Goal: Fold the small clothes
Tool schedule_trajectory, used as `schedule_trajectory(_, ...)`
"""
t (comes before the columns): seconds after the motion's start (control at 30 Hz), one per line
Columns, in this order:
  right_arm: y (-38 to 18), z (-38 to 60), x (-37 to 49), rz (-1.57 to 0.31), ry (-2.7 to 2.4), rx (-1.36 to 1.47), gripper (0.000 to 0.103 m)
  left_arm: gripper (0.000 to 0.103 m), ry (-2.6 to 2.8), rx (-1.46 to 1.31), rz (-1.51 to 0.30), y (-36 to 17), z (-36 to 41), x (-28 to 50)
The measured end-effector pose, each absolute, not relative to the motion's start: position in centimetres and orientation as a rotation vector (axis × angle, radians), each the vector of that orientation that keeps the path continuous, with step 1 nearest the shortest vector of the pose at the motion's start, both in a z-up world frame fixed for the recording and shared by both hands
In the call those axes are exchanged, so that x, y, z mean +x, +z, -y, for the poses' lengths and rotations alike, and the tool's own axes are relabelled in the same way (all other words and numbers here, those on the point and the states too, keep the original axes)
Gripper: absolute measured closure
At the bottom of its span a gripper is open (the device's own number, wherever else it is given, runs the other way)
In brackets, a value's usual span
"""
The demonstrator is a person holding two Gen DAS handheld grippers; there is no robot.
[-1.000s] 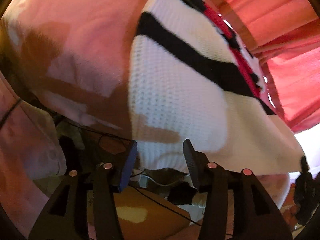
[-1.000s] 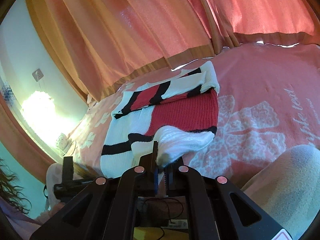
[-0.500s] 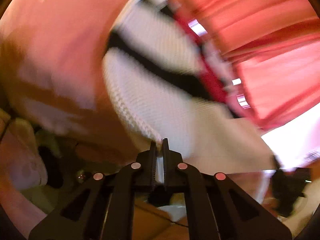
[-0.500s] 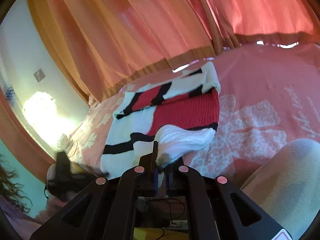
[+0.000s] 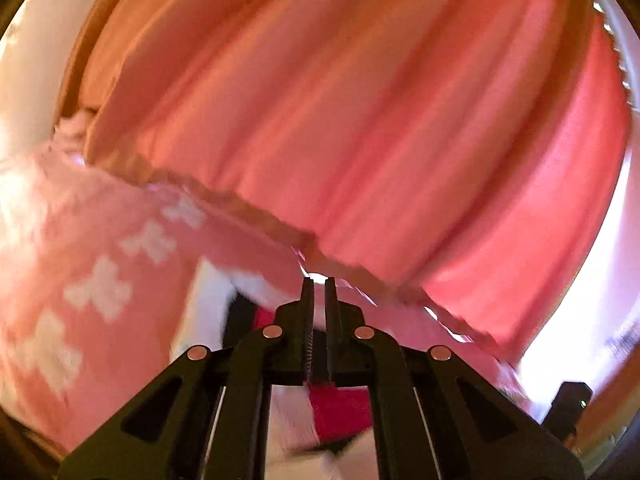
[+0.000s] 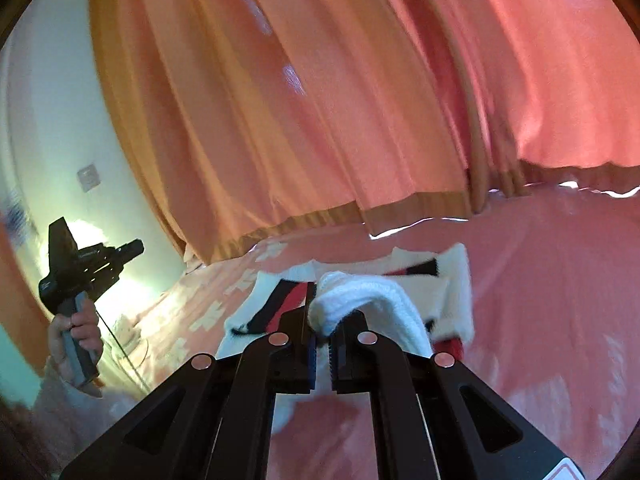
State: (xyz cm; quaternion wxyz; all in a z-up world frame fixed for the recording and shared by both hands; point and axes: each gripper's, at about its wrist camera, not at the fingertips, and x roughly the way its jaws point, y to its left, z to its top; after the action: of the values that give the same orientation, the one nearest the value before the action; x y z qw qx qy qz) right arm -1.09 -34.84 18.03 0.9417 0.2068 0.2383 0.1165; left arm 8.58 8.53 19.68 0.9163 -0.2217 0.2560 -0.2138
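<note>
A small knit sweater (image 6: pixel 444 280), white with black and red stripes, lies on the pink bed. My right gripper (image 6: pixel 322 316) is shut on a white fold of the sweater (image 6: pixel 360 296) and holds it lifted over the rest. In the left wrist view my left gripper (image 5: pixel 318 292) is shut on the sweater; red and white cloth (image 5: pixel 340 412) hangs between and below its fingers. The left gripper, held in a hand, also shows in the right wrist view (image 6: pixel 80 264), raised at the far left.
The bed has a pink blanket with white flower shapes (image 5: pixel 100 288). Pink-orange curtains (image 6: pixel 320 100) hang right behind the bed. A pale wall with a switch plate (image 6: pixel 88 178) is at the left.
My left gripper closed on the sweater's edge, then swung up with it, so its view now faces the curtains. My right gripper carried its white fold forward over the sweater.
</note>
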Motion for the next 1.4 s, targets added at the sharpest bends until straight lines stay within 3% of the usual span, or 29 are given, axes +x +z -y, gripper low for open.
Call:
schedule_trajectory(0.17,16.4,35.9,5.2,-0.52,0.22,0.413,0.099,0.098,-0.427,-0.45,-0.582,18.4,-8.2,11.8)
schedule_trajectory(0.27,15.6,35.5,4.9,-0.515,0.226,0.388,0.098,0.089,-0.482,-0.397,-0.686,15.0,-7.6,9.3)
schedule_trajectory(0.33,14.9,35.5,4.7,-0.522,0.237,0.403,0.098,0.076,-0.525,-0.336,-0.781,11.8,-6.6,6.4)
schedule_trajectory(0.43,14.0,35.4,4.5,-0.542,0.244,0.422,0.098,0.071,-0.555,-0.267,-0.943,7.4,-4.9,3.3)
schedule_trajectory(0.57,14.4,34.6,3.7,-0.534,0.24,0.386,0.098,0.071,-0.554,-0.407,-1.124,2.4,-4.2,1.3)
schedule_trajectory(0.77,13.7,34.4,2.4,-0.54,0.241,0.422,0.098,0.065,-0.426,-0.678,-1.105,0.1,-5.9,2.5)
schedule_trajectory(0.87,13.2,34.1,1.4,-0.55,0.247,0.43,0.098,0.066,-0.421,-0.726,-1.214,-2.1,-5.2,3.6)
schedule_trajectory(0.9,13.1,34.0,1.2,-0.552,0.247,0.431,0.098,0.073,-0.427,-0.732,-1.237,-2.5,-5.1,4.0)
schedule_trajectory(0.93,13.0,33.9,1.0,-0.557,0.248,0.43,0.098,0.09,-0.437,-0.74,-1.248,-2.7,-5.0,4.2)
schedule_trajectory(0.97,12.8,33.8,0.8,-0.561,0.247,0.43,0.098,0.1,-0.445,-0.749,-1.261,-3.0,-4.9,4.4)
schedule_trajectory(1.0,12.8,33.8,0.6,-0.562,0.247,0.43,0.098,0.103,-0.457,-0.772,-1.277,-3.2,-5.0,4.6)
schedule_trajectory(1.27,13.6,34.6,0.6,-0.527,0.245,0.428,0.098,0.103,-0.465,-0.627,-0.985,4.9,-6.1,7.2)
schedule_trajectory(1.33,13.4,34.7,0.6,-0.53,0.245,0.428,0.098,0.103,-0.531,-0.468,-0.944,7.3,-4.9,7.1)
schedule_trajectory(1.4,13.0,34.7,0.5,-0.542,0.243,0.429,0.098,0.093,-0.622,-0.234,-0.911,8.7,-2.6,6.0)
